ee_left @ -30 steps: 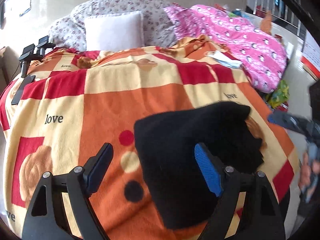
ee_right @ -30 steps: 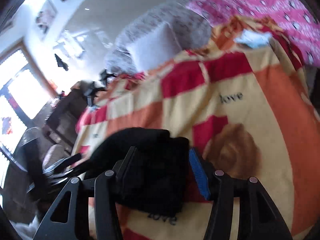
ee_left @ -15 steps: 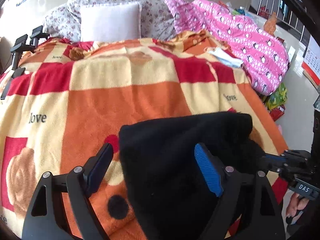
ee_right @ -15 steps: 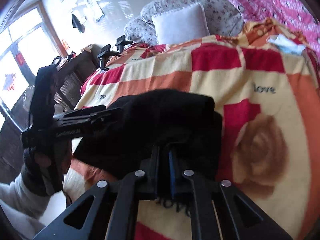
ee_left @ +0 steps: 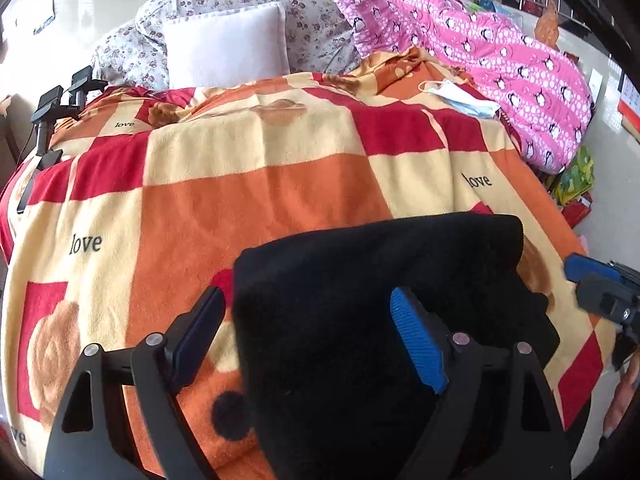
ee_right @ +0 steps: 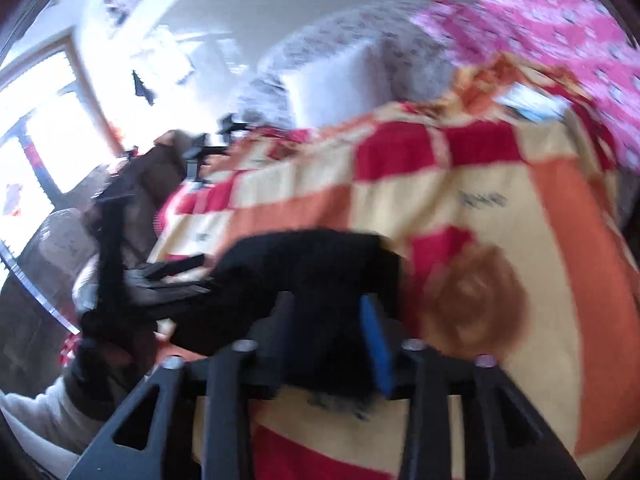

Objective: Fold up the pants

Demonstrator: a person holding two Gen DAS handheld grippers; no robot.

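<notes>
One pair of black pants [ee_left: 380, 300] being counted, two grippers, left [ee_left: 308, 336] and right [ee_right: 332, 328], one checked blanket [ee_left: 248, 208], one white pillow [ee_left: 228, 48], one pink quilt [ee_left: 500, 64], one face mask [ee_left: 460, 98], one floral cushion [ee_left: 248, 0]

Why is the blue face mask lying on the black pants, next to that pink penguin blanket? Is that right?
Not quite. The face mask does lie next to the pink penguin blanket, but it rests on the checkered orange, red and yellow blanket, far up the bed from the black pants. The left wrist view shows the gap between mask and pants clearly.
</notes>
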